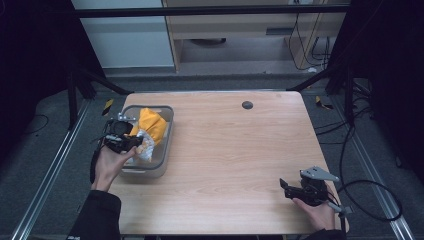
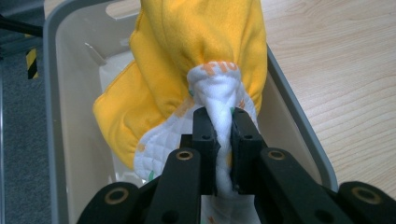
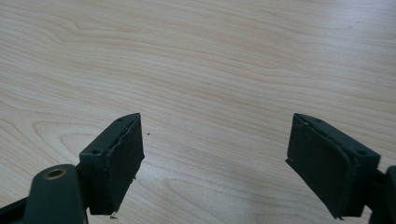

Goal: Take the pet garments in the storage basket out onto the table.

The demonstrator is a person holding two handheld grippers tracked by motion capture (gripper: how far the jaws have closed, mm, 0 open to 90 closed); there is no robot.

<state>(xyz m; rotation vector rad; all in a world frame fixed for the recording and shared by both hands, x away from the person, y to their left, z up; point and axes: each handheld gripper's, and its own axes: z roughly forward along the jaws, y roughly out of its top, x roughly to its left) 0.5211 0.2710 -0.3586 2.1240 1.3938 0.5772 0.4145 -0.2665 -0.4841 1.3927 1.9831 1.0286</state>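
My left gripper (image 2: 219, 140) pinches a thin white fold of the yellow cloth (image 2: 196, 56) above the grey bin (image 2: 299, 121), right gripper (image 3: 215, 154) spread idle at lower right; fold may slip, dropping it back.

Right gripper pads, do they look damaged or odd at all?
Yes, slightly: the right gripper is open over bare table, and the edge of one pad looks ragged and frayed, with a bit peeling at its lower corner.

Wooden table (image 1: 225, 150), small dark disc (image 1: 247, 105) near its far edge
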